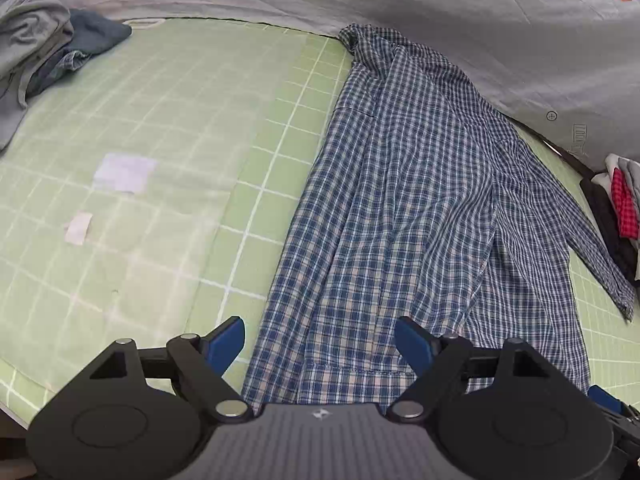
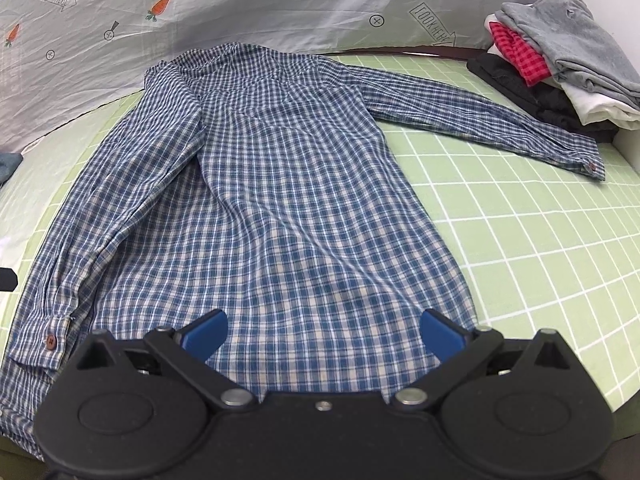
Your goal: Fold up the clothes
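Fingers on both our grippers are spread wide with nothing pinched: the left gripper (image 1: pixel 320 344) and the right gripper (image 2: pixel 324 336) hover over the hem of the blue plaid shirt (image 2: pixel 260 200). It lies flat on the green grid mat (image 2: pixel 520 220), collar toward the far edge, one sleeve reaching toward the folded clothes stack (image 2: pixel 560 72) in the far right corner. Loose clothes (image 1: pixel 40 52) sit far left.

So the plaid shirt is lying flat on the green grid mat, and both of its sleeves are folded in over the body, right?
Not both. In the right wrist view the plaid shirt lies on the green grid mat, but only one sleeve is folded in; the other sleeve stretches out toward the stack of folded clothes.
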The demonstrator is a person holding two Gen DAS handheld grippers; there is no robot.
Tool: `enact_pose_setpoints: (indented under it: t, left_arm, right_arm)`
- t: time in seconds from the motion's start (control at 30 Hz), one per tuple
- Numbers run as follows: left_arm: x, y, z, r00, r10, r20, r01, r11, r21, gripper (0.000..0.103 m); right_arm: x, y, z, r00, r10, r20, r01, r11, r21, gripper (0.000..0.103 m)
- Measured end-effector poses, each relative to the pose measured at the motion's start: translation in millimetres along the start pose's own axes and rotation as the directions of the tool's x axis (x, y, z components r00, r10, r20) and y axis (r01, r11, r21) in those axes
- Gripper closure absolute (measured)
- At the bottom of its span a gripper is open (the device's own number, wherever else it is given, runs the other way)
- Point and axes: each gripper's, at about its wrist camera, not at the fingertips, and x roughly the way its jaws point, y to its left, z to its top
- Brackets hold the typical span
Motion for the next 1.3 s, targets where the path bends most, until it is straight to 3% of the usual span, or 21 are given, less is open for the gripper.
enact_pose_setpoints:
  t: [0.13, 0.4, 0.77, 1.03, 1.2, 1.3]
  left_arm:
    - [9.3, -14.6, 8.1, 1.0, 0.015, -0.014, -0.013, 0.996, 0.092, 0.016]
    - [39.4, -35.0, 36.7, 0.998, 0.056, -0.032, -0.049, 0.983, 0.178, 0.016]
    - [97.0, -59.8, 114.0, 0.995, 0.103, -0.013, -0.096, 0.961, 0.258, 0.016]
    - [131.8, -62.5, 120.9, 0.988, 0.15, -0.046, -0.135, 0.964, 0.23, 0.016]
    - [139.1, -58.5, 124.7, 0.983, 0.171, -0.063, -0.156, 0.968, 0.195, 0.0]
    - [139.8, -55.4, 125.4, 0.984, 0.167, -0.068, -0.15, 0.968, 0.202, 0.0]
  right_arm:
    - [8.1, -3.8, 6.2, 1.0, 0.003, 0.001, -0.003, 1.0, 0.014, 0.0]
    - [33.5, -25.0, 25.0, 0.999, -0.031, 0.013, 0.03, 0.995, 0.094, 0.0]
    - [79.3, -79.2, 66.0, 0.982, -0.186, 0.019, 0.174, 0.949, 0.261, 0.0]
    - [119.9, -140.5, 100.4, 0.958, -0.286, 0.002, 0.269, 0.904, 0.332, 0.0]
    - [138.1, -172.9, 116.0, 0.947, -0.317, 0.047, 0.286, 0.903, 0.32, 0.0]
    - [146.9, -187.6, 125.3, 0.937, -0.342, 0.071, 0.297, 0.886, 0.355, 0.0]
